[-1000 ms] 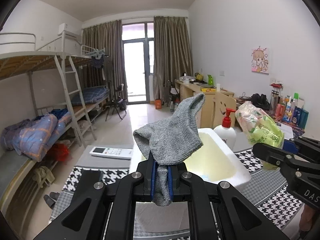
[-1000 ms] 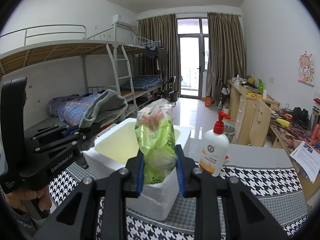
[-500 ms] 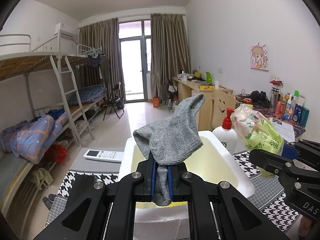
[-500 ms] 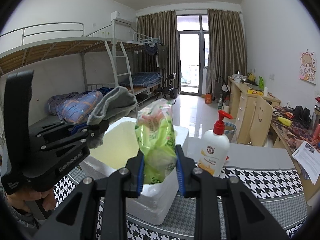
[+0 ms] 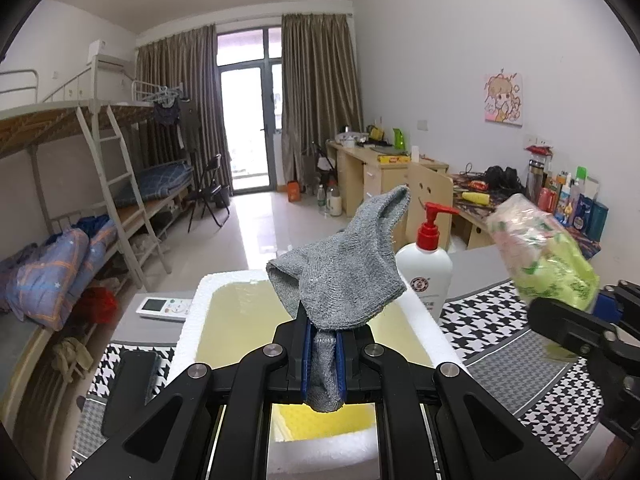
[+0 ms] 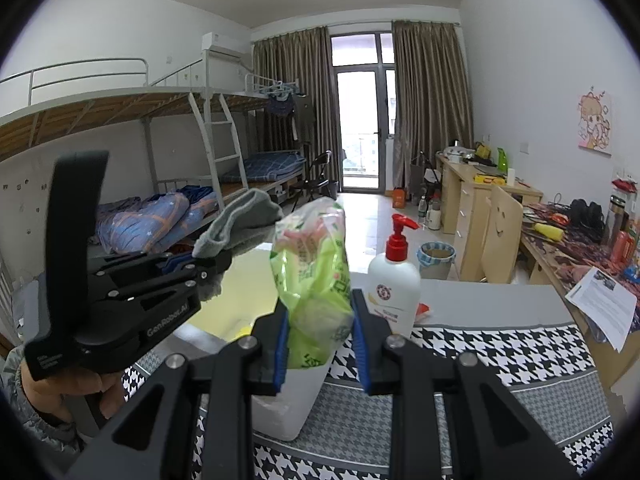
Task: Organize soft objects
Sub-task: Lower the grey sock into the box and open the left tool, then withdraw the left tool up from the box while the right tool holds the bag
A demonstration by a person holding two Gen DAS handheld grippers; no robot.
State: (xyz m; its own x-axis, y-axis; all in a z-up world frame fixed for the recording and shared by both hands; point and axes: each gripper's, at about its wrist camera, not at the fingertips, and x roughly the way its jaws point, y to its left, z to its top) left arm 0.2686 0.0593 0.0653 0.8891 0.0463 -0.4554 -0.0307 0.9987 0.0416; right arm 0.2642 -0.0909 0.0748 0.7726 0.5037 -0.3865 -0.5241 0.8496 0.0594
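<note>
While left gripper (image 5: 323, 354) pinches sock (image 5: 340, 276), remote (image 5: 164, 307) left-view only

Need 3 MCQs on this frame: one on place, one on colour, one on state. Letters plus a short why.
1. Where is the pump bottle?
A. inside the foam box
B. on the table just past the foam box's right wall
C. on the bunk bed

2. What colour is its pump head?
A. red
B. blue
C. white

3. What is the left gripper doing?
A. open over the box
B. resting on the table
C. jaws shut on the grey sock

Answers:
1 B: it stands beside the white wall, outside the box.
2 A: the pump top is red above a white body.
3 C: the blue pads pinch the sock, which flops above them; the right gripper likewise holds the green bag.
</note>
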